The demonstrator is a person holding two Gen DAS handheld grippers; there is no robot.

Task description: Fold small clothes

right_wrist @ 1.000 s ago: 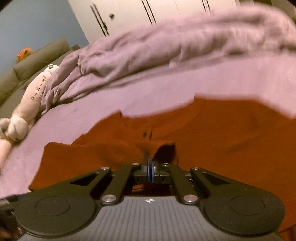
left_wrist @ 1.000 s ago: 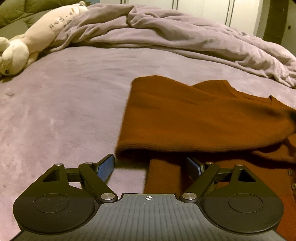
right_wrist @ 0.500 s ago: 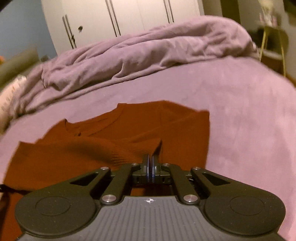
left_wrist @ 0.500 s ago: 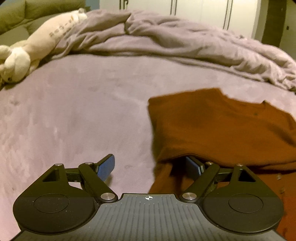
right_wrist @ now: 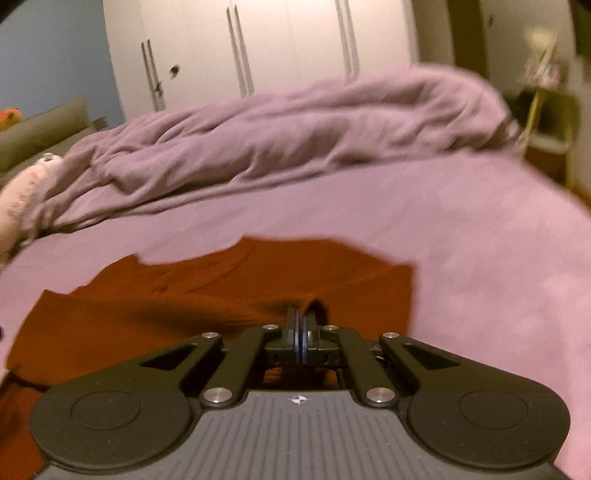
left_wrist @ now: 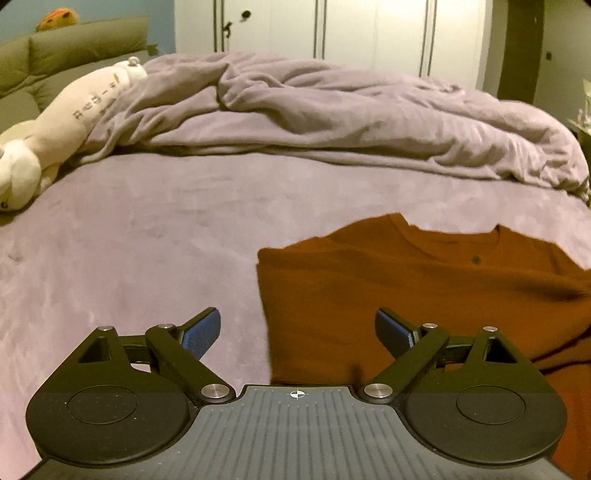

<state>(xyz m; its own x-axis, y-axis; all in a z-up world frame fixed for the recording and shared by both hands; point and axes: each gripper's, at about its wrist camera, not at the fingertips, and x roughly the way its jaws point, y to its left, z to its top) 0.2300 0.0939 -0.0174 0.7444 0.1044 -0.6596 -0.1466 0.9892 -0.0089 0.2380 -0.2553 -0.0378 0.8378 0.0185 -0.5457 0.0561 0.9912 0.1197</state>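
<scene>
Rust-brown sweater (left_wrist: pixel 424 295) lies on the bed (left_wrist: pixel 147 258), on the near part of the mauve cover, neckline pointing twd the far edge where the rumpled duvet (left_wrist: pixel 332 118) is heaped. One side of it is folded over the body, so its left edge runs straight & tidy in the left wrist view; a small dark button shows just below the neckline.

Left gripper (left_wrist: pixel 297 332) hovers over that folded left edge, jaws spread wide and just been opening further, nothing between them: left pad over bare cover, right pad over the knit, neither pressing on cloth.

Right gripper (right_wrist: pixel 301 325) – jaws pinched fully together on a fold of the sweater (right_wrist: pixel 221 295), w/ a little ridge of fabric bunched up right at the tips. Cloth stretches away from the pinch twd the left of that view, right wrist pic a bit blurred.

Cream plush toy (left_wrist: pixel 55 129) sprawls at the bed's far left corner, half against the duvet, olive headboard (left_wrist: pixel 74 48) behind it. White wardrobe doors (left_wrist: pixel 369 33) across the back.
</scene>
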